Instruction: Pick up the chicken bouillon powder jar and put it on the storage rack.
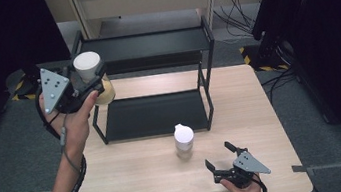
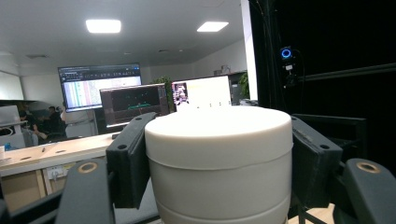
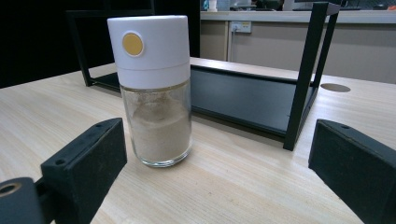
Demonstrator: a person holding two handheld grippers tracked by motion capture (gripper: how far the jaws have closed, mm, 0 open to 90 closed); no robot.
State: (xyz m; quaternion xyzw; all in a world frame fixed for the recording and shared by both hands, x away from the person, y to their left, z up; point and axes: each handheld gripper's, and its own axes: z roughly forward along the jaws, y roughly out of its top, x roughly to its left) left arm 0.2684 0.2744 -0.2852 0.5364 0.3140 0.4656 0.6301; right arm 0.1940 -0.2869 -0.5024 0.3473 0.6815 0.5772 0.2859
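Note:
My left gripper is raised at the left end of the black two-tier rack, shut on the white cap of a spice jar. In the left gripper view that white cap sits clamped between both black pads. A second spice jar with a white cap and pale powder stands upright on the wooden table in front of the rack. My right gripper is open near the table's front edge, just right of that jar. In the right gripper view, the jar stands ahead, beyond the jaws.
The rack's lower shelf and upper shelf are bare. In the right gripper view the rack's post rises right of the jar. Cables hang behind the table, and dark curtains flank both sides.

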